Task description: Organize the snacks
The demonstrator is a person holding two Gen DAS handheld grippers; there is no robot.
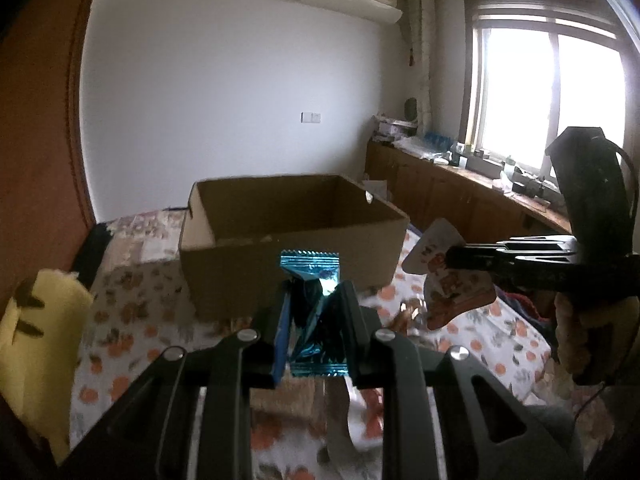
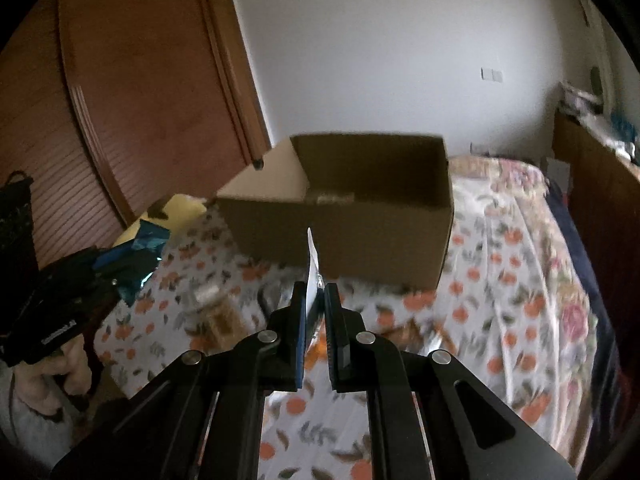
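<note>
White walls and a bright window [image 1: 548, 92] frame a bed [image 1: 492, 336] spread with a white sheet printed in orange fruit and leaves. On it stands an open brown cardboard box [image 1: 288, 240], plain corrugated walls, with a small round hole near its far corner; from the left wrist view it sits at twelve o'clock, just beyond the tongs.

The left tongs [image 1: 310, 304] are clamped tight on a shiny blue foil snack packet [image 1: 312, 272], crinkled, with a serrated top edge, held upright in front of the box's near wall. At three o'clock the right tongs [image 1: 452, 258] pinch a flat white snack pouch [image 1: 436, 276] with an orange-red printed picture; its writing is too blurred to read. From the right wrist view this pouch [image 2: 313, 280] shows edge-on, thin as card, between nearly closed jaws.

A yellow plush pillow [image 1: 44, 344] lies at nine o'clock.
</note>
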